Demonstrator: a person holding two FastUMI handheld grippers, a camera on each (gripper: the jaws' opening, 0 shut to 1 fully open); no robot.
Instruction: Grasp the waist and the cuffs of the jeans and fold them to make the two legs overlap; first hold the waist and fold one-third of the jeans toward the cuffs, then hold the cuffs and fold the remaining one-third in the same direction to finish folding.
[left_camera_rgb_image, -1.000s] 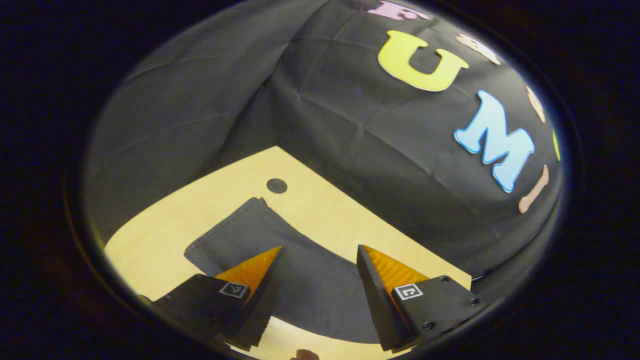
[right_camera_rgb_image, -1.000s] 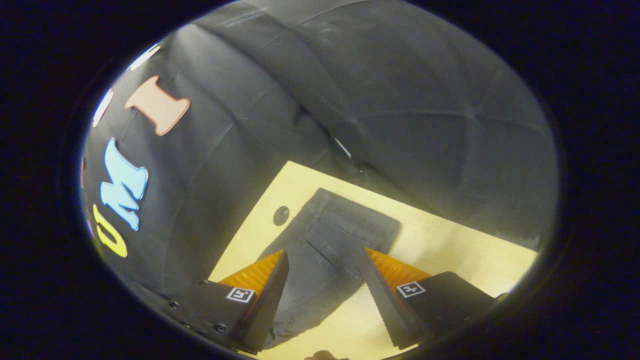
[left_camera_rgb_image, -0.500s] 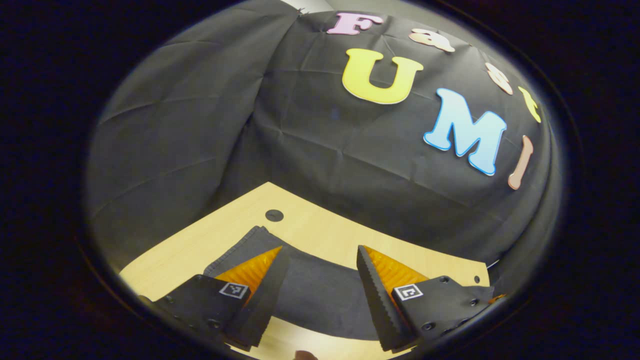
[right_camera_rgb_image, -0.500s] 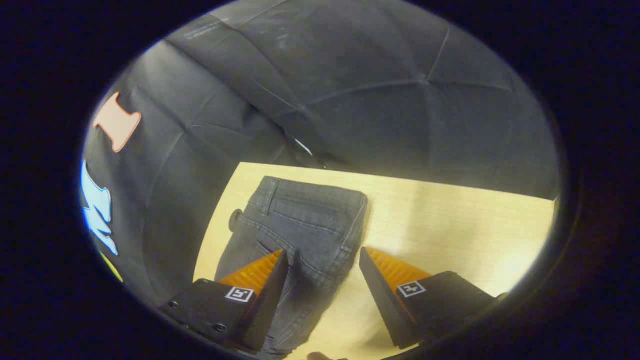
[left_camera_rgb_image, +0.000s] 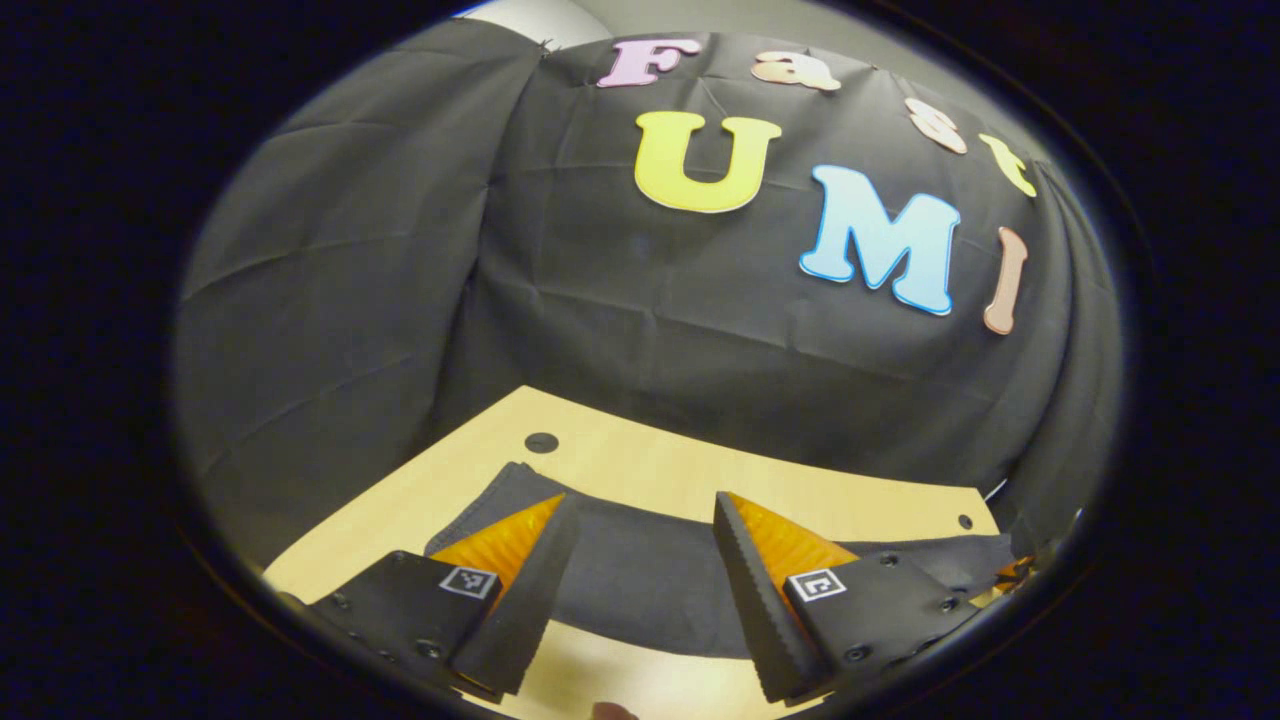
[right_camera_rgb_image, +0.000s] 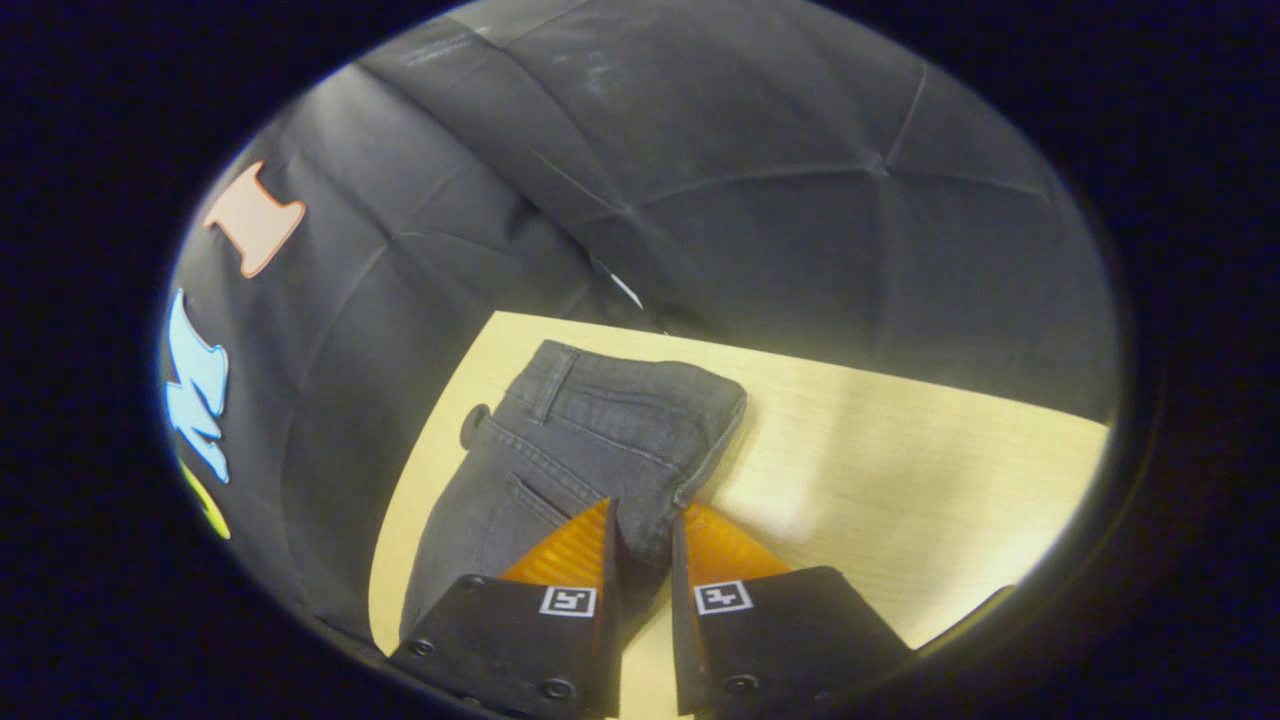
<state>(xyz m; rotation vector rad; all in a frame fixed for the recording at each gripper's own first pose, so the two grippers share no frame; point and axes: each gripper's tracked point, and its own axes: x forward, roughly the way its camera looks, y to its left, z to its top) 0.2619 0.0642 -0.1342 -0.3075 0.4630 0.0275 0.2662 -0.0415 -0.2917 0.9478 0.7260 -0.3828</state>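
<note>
Right gripper has pinched one jeans edge; left gripper gapes wide, empty.

jeans: dark grey-black denim, lying flat on the light wood table; waist end toward the table's far corner by the booth wall, waistband with a belt loop and a pocket seam visible in the right gripper view; side edge at the hip raised slightly, cloth bunched there; legs run off as a long dark band across the table in the left gripper view; cuff end near the small round hole in the tabletop
</note>
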